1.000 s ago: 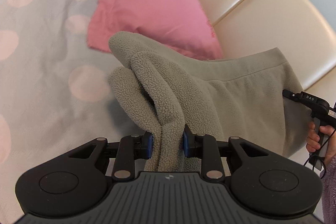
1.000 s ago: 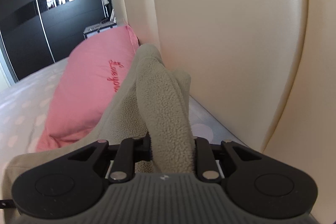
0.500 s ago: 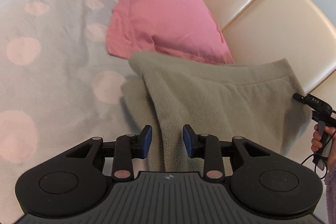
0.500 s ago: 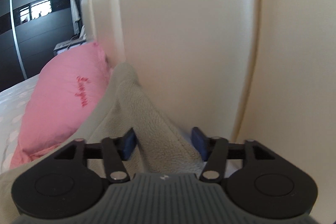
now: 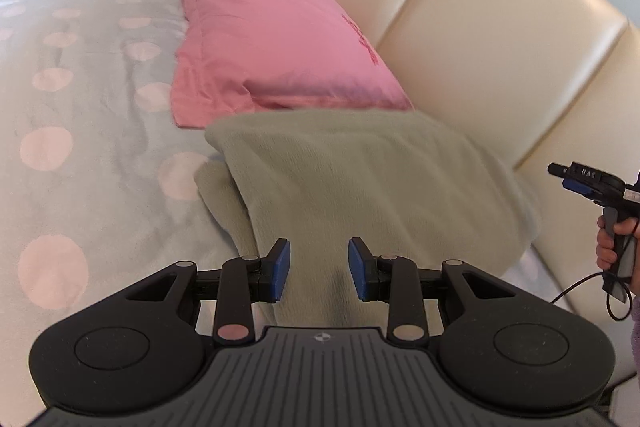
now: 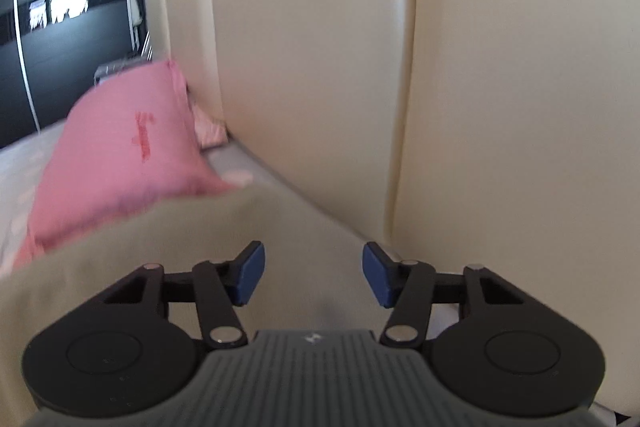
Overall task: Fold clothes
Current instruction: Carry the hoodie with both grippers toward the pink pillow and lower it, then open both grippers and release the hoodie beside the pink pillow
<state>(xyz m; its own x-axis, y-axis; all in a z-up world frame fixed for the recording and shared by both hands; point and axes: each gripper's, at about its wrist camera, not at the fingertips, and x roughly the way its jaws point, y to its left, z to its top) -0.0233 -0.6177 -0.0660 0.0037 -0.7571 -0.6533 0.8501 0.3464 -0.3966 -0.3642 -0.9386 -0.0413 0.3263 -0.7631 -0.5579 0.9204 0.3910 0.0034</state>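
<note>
Fleece garment (image 5: 360, 171), olive-grey, lies folded flat beside pink pillow (image 5: 272, 39).

Soft, bright daylight throughout; fisheye bending curves the headboard (image 5: 480, 39), and motion blur smears the pillow (image 6: 120, 163).

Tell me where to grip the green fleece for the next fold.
Take the fleece by its far-left corner beside the pink pillow, coming from the left: there its edge lifts off the bedspread, layered and reachable.
</note>
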